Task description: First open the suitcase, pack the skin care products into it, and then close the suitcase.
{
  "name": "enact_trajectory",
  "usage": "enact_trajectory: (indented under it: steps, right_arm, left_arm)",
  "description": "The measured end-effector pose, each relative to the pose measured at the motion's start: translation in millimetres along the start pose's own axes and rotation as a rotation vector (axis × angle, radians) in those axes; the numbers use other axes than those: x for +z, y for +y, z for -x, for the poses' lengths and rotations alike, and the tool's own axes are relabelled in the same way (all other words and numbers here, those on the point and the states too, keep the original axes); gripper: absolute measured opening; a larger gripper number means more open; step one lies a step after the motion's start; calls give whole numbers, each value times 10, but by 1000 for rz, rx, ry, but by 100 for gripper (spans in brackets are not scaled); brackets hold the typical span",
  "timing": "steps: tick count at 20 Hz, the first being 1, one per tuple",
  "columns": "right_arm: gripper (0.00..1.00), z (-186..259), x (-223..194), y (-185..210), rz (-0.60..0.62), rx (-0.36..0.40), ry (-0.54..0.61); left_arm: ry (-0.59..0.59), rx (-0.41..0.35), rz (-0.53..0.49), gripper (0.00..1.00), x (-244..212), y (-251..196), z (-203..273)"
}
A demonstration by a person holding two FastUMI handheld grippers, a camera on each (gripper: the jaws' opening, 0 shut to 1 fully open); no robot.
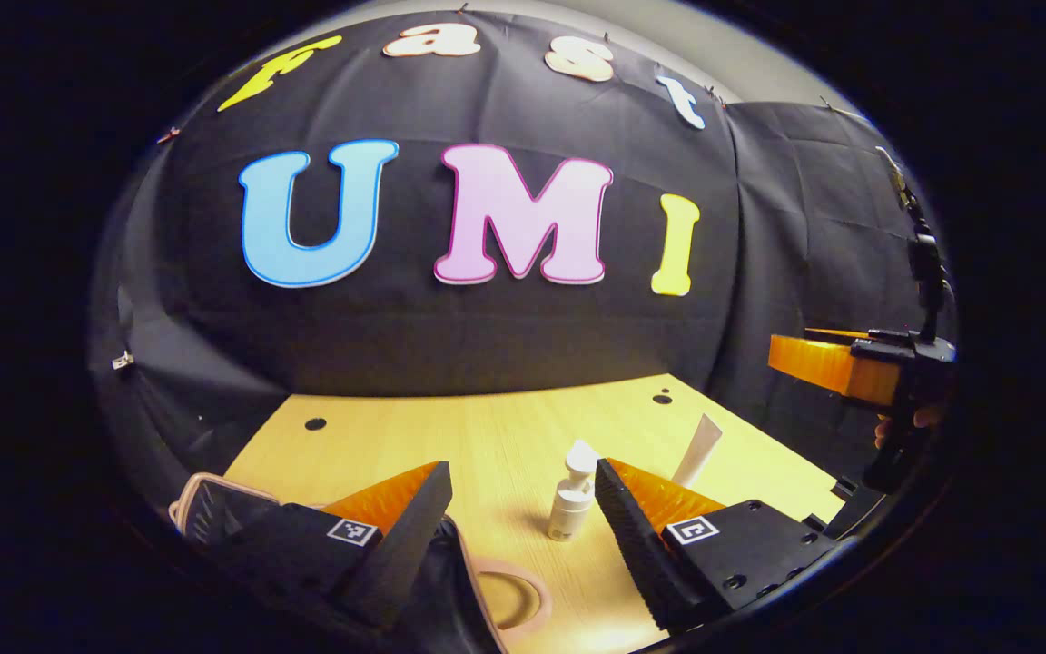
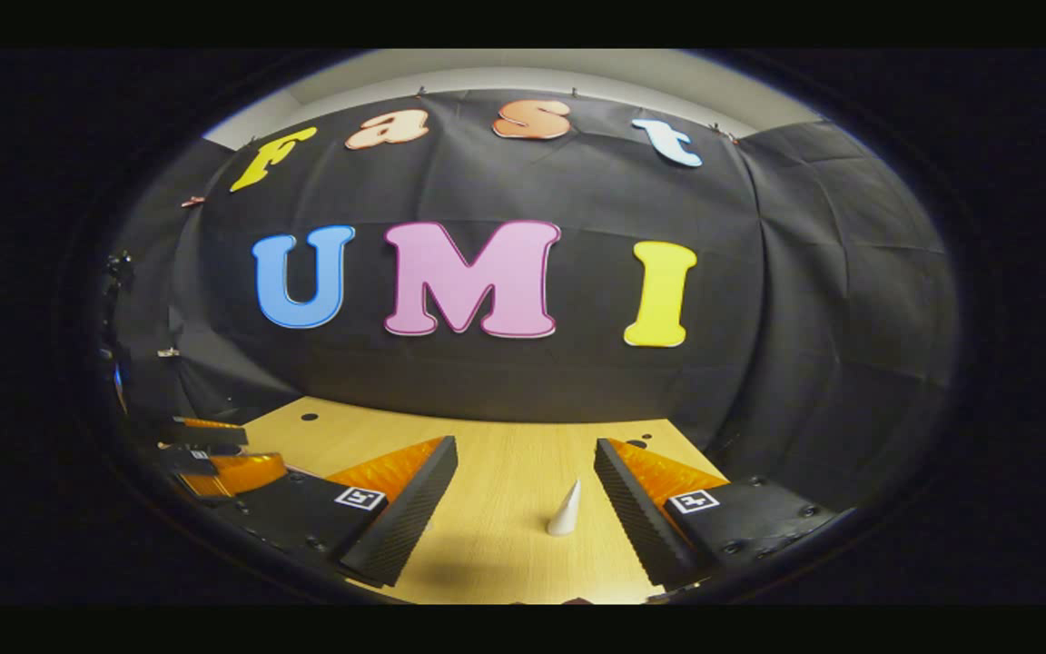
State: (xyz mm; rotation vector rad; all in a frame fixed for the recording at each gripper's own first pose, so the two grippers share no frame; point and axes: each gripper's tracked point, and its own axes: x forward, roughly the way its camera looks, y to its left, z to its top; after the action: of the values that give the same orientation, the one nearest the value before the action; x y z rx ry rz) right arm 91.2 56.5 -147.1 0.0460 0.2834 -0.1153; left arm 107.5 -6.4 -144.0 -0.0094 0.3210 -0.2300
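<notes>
My left gripper hangs level over the table, fingers apart; the white pump bottle stands upright between them. My right gripper, likewise spread, faces the upright white tube.

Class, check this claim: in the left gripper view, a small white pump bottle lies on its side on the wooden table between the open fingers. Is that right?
Not quite. The pump bottle does not lie on its side: it stands upright on the wooden table, as the left gripper view shows. The rest holds: it is small and white, and it stands between the open fingers of the left gripper.
</notes>
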Motion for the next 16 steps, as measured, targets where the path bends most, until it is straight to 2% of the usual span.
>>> enact_trajectory:
  steps: [3, 6, 8, 12, 14, 15, 16]
  right_arm:
    - [97, -182, -184, -191, 30, -8, 27]
    - [97, -382, -343, -301, 12, 3, 62]
    - [97, -507, -451, -313, -7, 25, 82]
    - [97, -738, -642, -326, 2, 61, 116]
    - [97, -815, -727, -326, 9, 75, 133]
    - [97, -841, -772, -333, 12, 85, 140]
    - [97, -868, -828, -352, 17, 89, 150]
  left_arm:
    - [62, -4, 28, 99, -300, -209, -393]
    - [136, -10, 6, 100, -624, -329, -785]
    - [184, 15, -29, 100, -771, -318, -1043]
    - [221, 47, -18, 100, -901, -275, -1373]
    - [262, 96, -16, 100, -1030, -180, -1532]
    - [306, 90, 2, 90, -1153, -200, -1551]
    - [307, 117, -22, 77, -1124, -171, -1464]
